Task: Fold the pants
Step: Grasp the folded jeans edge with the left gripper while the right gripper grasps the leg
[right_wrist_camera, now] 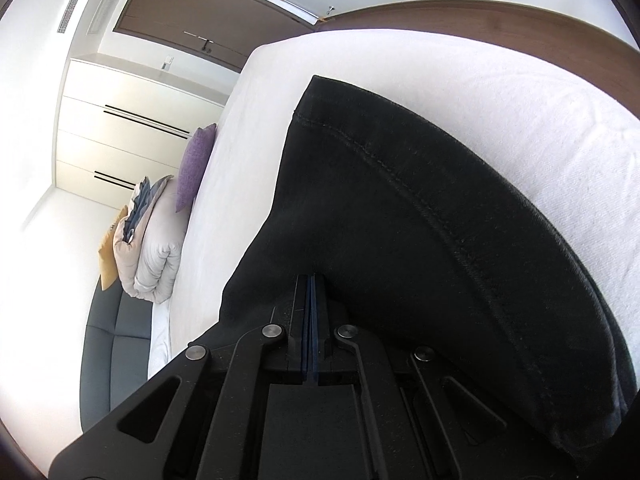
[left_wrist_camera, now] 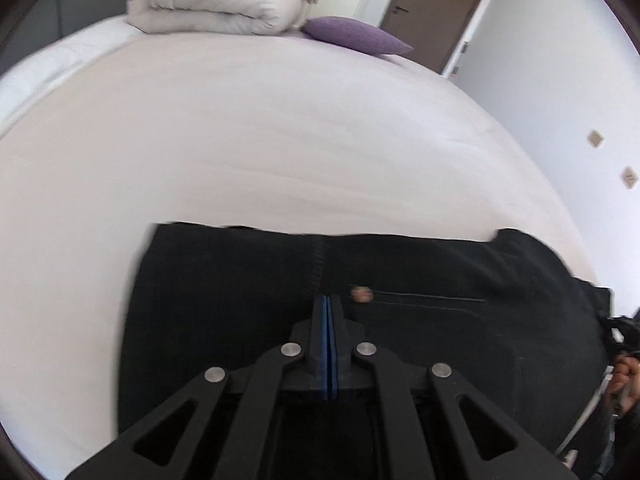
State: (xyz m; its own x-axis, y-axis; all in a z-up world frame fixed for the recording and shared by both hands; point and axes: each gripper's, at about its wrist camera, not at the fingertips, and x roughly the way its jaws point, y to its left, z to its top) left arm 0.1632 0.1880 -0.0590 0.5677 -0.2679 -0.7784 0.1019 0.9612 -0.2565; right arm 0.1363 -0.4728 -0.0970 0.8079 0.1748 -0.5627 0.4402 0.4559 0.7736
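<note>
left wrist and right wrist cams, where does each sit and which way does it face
Left wrist: on the left tool, looking across the black pants and white bed toward a rolled duvet; a hand shows at right.
Right wrist: on the right tool, rolled sideways, looking along the pants toward drawers.
Shared: pants, bed, duvet, purple pillow.

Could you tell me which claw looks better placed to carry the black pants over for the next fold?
Probably the right claw: it is shut beside a raised fold of the black pants, while the left claw is shut over flat fabric by the button.
</note>
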